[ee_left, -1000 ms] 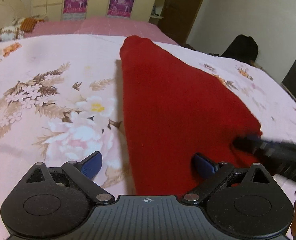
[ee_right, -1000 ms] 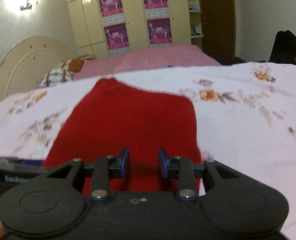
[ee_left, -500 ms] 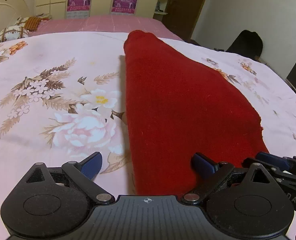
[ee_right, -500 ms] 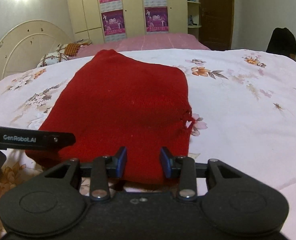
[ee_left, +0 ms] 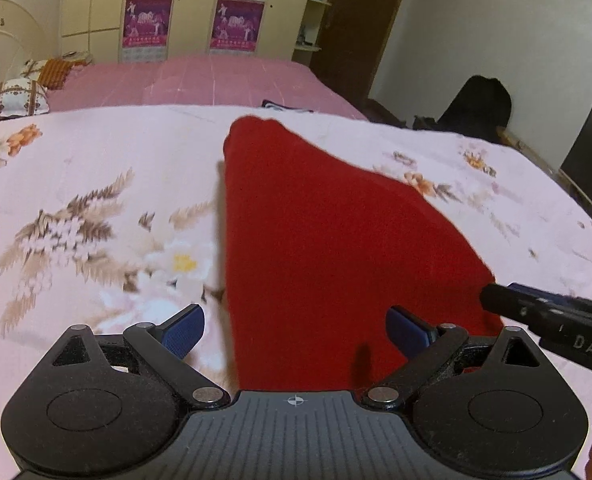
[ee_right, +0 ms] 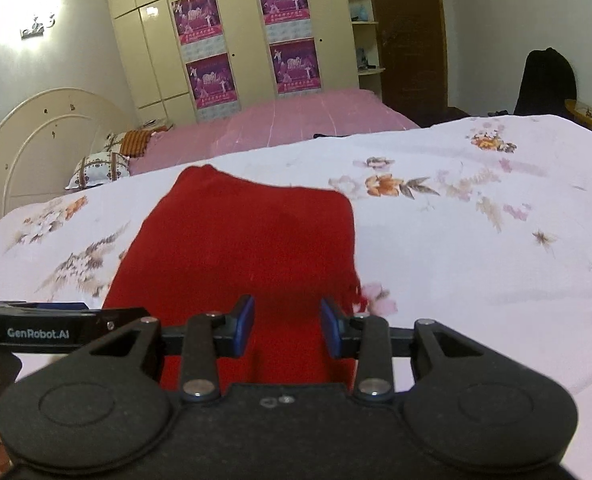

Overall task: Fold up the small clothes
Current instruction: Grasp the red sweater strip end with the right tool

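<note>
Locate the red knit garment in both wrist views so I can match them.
Left wrist: the red knit garment fills centre-right, narrowing toward the top, its near edge between the open left hand-held gripper.
Right wrist: it lies centre-left, its near edge between the partly open right hand-held gripper.
Shared landmark: the purple posters on the wardrobe doors.
</note>
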`<move>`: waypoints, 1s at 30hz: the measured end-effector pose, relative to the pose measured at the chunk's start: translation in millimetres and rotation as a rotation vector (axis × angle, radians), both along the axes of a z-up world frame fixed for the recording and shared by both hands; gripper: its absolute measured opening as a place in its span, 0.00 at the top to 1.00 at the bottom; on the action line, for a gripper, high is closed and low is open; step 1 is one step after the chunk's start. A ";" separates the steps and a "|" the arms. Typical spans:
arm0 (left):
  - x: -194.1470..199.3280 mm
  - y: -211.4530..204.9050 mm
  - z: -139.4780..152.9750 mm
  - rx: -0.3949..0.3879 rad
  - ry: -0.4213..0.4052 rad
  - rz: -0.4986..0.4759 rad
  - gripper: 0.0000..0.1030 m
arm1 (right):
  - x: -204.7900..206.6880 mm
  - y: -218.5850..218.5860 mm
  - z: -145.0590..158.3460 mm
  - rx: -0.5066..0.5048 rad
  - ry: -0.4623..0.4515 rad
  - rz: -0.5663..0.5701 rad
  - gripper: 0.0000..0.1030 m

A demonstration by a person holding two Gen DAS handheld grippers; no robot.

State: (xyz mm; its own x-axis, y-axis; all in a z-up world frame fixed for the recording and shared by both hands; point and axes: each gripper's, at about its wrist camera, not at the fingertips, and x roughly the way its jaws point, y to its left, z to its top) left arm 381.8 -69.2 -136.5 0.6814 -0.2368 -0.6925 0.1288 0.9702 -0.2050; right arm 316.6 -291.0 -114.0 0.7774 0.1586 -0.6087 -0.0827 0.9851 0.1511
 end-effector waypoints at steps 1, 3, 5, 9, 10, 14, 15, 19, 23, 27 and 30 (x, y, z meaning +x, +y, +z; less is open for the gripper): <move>3.5 0.3 1.2 -0.004 -0.001 0.007 0.06 | 4.6 -0.4 -0.2 0.004 -0.002 -0.001 0.64; 10.3 1.4 3.6 -0.014 -0.008 0.024 0.06 | 11.9 -0.1 -0.4 0.005 -0.009 0.002 0.64; 20.1 2.0 5.5 -0.027 -0.018 0.038 0.06 | 20.3 2.3 1.6 -0.005 -0.026 0.013 0.64; 43.3 -2.5 6.0 -0.022 -0.037 0.042 0.06 | 40.9 9.5 4.2 -0.017 -0.041 0.027 0.66; 49.9 -3.6 3.8 -0.019 -0.041 0.043 0.06 | 47.2 10.1 3.7 -0.012 -0.043 0.026 0.66; 74.6 0.6 -25.8 -0.032 0.060 0.076 0.06 | 68.4 12.5 -7.8 -0.039 -0.033 0.016 0.66; 74.9 3.4 -31.4 -0.058 0.067 0.081 0.06 | 73.8 12.6 -15.4 -0.063 -0.009 0.012 0.65; 74.5 5.7 -34.2 -0.083 0.077 0.091 0.04 | 78.1 6.2 -35.0 -0.033 0.036 0.024 0.65; 73.4 4.8 -31.3 -0.070 0.074 0.086 0.04 | 76.4 3.2 -32.8 -0.014 0.032 0.026 0.64; 74.7 6.0 -27.8 -0.064 0.086 0.081 0.04 | 77.3 4.6 -28.6 -0.004 0.031 0.039 0.47; 76.6 10.8 -28.4 -0.079 0.106 0.082 0.01 | 77.7 5.8 -28.4 -0.005 0.029 0.045 0.38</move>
